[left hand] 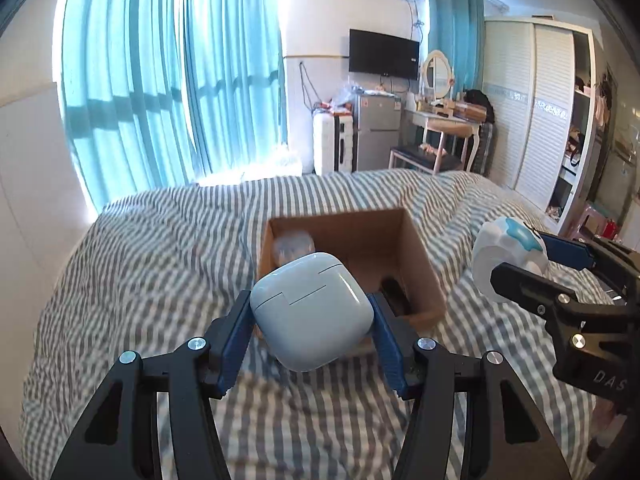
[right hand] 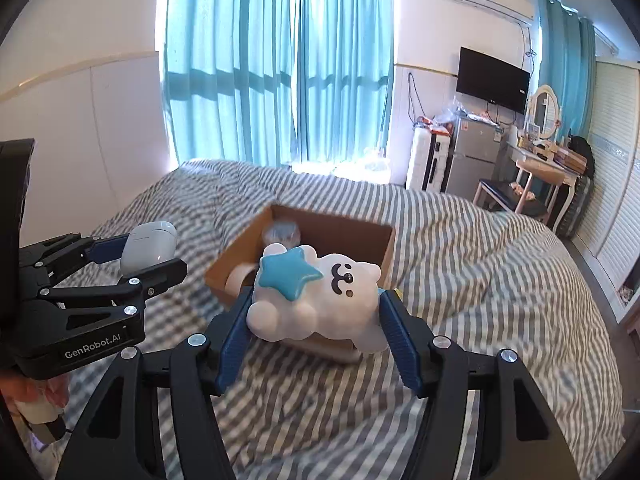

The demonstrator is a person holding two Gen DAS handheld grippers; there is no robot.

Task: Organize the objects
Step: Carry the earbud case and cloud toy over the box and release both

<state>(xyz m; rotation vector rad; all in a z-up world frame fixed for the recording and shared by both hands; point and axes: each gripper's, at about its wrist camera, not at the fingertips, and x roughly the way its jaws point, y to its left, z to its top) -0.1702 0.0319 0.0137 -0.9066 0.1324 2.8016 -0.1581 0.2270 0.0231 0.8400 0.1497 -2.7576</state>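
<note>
My left gripper [left hand: 311,322] is shut on a white earbud case [left hand: 310,312] and holds it above the near edge of an open cardboard box [left hand: 420,256] on the striped bed. My right gripper [right hand: 314,320] is shut on a white bear toy [right hand: 320,300] with a blue star, held over the box's near corner [right hand: 224,272]. Each gripper shows in the other's view: the right with the toy [left hand: 508,256], the left with the case [right hand: 148,246]. Inside the box lie a clear round object [left hand: 292,246] and a dark object [left hand: 394,292].
The grey-and-white striped bedcover [left hand: 160,280] spreads all round the box. Teal curtains [left hand: 160,80] hang behind the bed. A fridge [left hand: 376,132], a dressing table [left hand: 444,120] and a white wardrobe [left hand: 532,112] stand at the far right.
</note>
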